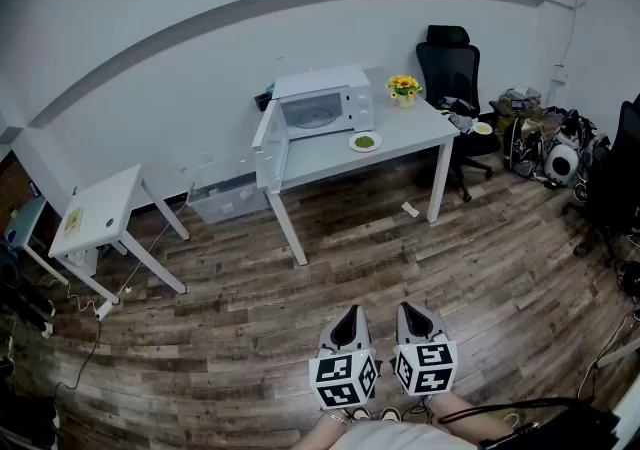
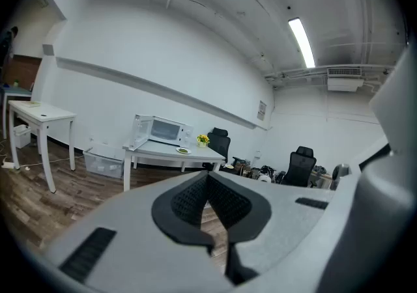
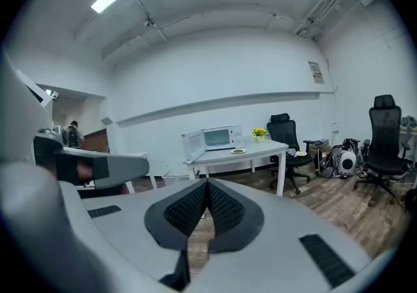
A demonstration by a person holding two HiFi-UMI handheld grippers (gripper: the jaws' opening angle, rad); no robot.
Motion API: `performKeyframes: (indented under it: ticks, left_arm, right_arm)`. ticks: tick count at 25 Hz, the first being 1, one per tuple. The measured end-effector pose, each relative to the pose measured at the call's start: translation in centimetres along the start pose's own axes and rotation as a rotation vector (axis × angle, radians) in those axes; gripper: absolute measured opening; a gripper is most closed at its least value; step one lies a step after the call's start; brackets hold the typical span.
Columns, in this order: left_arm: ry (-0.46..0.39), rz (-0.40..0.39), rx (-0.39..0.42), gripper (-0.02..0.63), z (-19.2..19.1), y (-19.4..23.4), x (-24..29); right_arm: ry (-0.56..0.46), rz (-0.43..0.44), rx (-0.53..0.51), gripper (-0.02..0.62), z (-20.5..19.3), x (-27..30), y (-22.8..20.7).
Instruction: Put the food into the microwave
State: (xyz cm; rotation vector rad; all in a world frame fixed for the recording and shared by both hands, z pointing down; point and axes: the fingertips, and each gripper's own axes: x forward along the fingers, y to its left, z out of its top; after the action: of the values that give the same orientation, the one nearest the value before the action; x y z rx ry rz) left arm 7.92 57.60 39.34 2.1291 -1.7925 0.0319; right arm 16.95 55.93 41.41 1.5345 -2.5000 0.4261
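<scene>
The microwave [image 1: 322, 108] stands on a white table [image 1: 415, 133] with its door [image 1: 264, 145] swung open. The plate of green food [image 1: 365, 142] lies on the table just right of the microwave's front. Well apart from the microwave, out over the wooden floor, the left gripper [image 1: 350, 312] and right gripper [image 1: 408, 310] hover side by side, each with jaws pressed together on nothing, far from the plate.

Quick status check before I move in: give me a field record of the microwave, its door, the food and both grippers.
microwave: on the white table, by the wall
door: swung open
food: green, on a plate on the table, beside the microwave, not inside
left gripper: jaws together, empty, well short of the table
right gripper: jaws together, empty, beside the left gripper
task: food not yet picked up
</scene>
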Motion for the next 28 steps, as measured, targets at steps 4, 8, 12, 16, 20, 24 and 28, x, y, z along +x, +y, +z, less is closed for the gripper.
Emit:
performKeyframes:
  ticks: [4,8,12,16,20,24,28]
  left_arm:
    - [0.001,-0.004,0.003,0.002,0.2,-0.3,0.4]
    - [0.001,-0.004,0.005,0.002,0.2,0.1,0.8]
    - [0.001,-0.006,0.007,0.002,0.2,0.6,1.1]
    - [0.003,-0.007,0.009,0.002,0.7,2.0,1.4]
    - [0.009,-0.017,0.015,0.002,1.2,3.7,1.7]
    - [0.012,-0.021,0.02,0.001,1.4,5.5,2.2]
    - [0.017,-0.024,0.017,0.002,1.8,6.8,2.9]
  right_arm:
    - [0.002,-0.012,0.003,0.015,0.2,0.1,-0.7]
    - [0.002,-0.02,0.0,0.015,0.1,0.5,-0.8]
    - [0.003,-0.032,0.006,0.015,-0.2,0.8,-0.9]
    - [-0.005,-0.05,0.015,0.017,0.2,1.6,-0.5]
    - [-0.003,-0.071,0.021,0.017,0.4,2.9,0.5]
    - [0.003,-0.082,0.026,0.017,0.1,4.2,1.3]
    - [0.006,-0.095,0.033,0.017,0.1,5.2,1.8]
